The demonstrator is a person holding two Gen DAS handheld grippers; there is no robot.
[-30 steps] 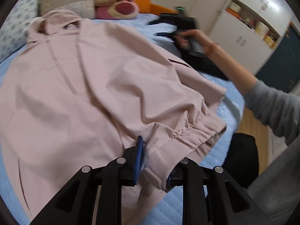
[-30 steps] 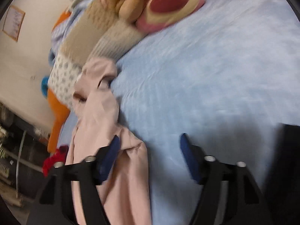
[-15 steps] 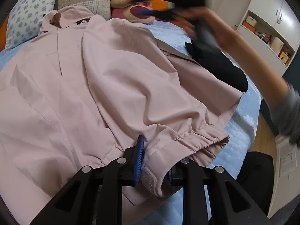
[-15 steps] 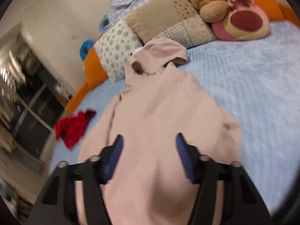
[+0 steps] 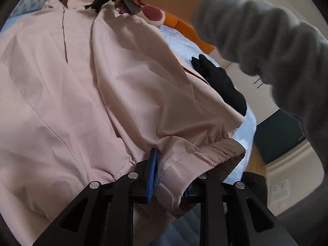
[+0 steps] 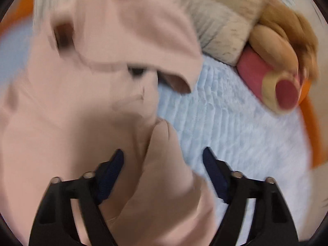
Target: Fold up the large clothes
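The blue bed cover [image 5: 180, 43] carries the whole job, giving a broad flat surface for the pink hooded jacket [image 5: 71, 82], which lies spread across most of the left wrist view, hood at the upper left and elastic hem at the lower centre. A black garment [image 5: 221, 86] sits aside at the right edge of the bed, probably awaiting its turn, while the pillow [image 6: 215, 26] and the plush toy [image 6: 283, 65] stay at the head of the bed, upper right in the right wrist view, out of the folding area. A grey-sleeved arm [image 5: 256, 37] stretches across the top of the left view so that the right gripper [image 6: 164, 162] reaches the shoulder near the hood; its jaws have just been closing, yet here a fold of pink cloth stands between them with the pads clear of it. The left gripper [image 5: 168, 174], bottom centre, is clamped on the hem corner, likely anchoring that end for a lengthwise fold.
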